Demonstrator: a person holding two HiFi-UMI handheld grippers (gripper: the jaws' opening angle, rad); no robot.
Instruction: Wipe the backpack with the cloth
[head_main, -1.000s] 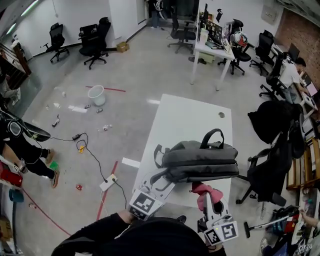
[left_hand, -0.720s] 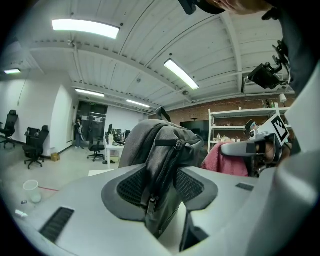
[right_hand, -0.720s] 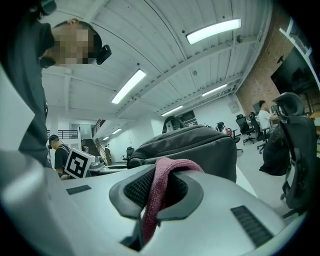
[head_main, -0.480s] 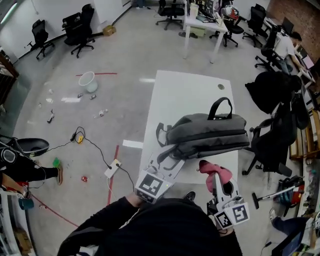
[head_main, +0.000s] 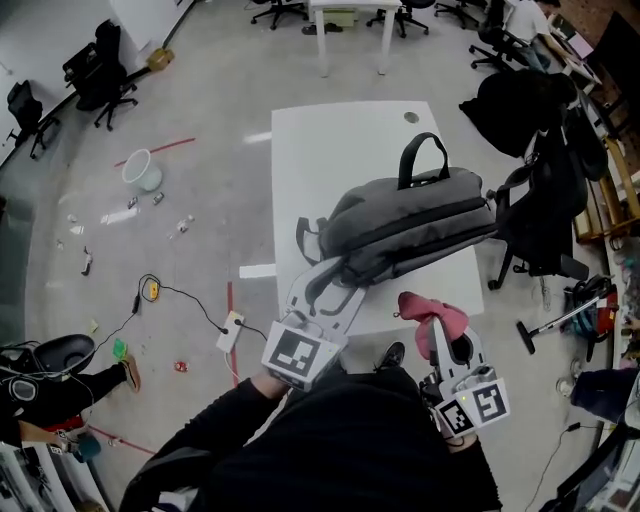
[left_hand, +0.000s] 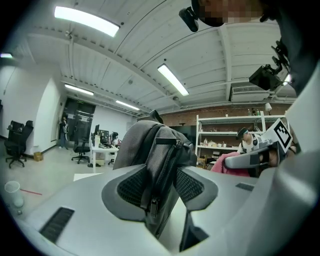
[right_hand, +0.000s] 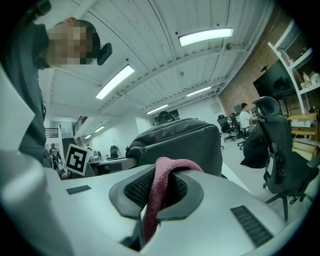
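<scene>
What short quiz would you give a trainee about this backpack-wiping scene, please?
1. True or false: the right gripper has its jaws shut on the pink cloth.
2. What do the jaws of the left gripper clamp? A: the grey backpack, at its zipper; B: an office chair; C: a bucket.
3. Fill in: the grey backpack lies on a white ____.
Key: 1 true; 2 A; 3 table.
</scene>
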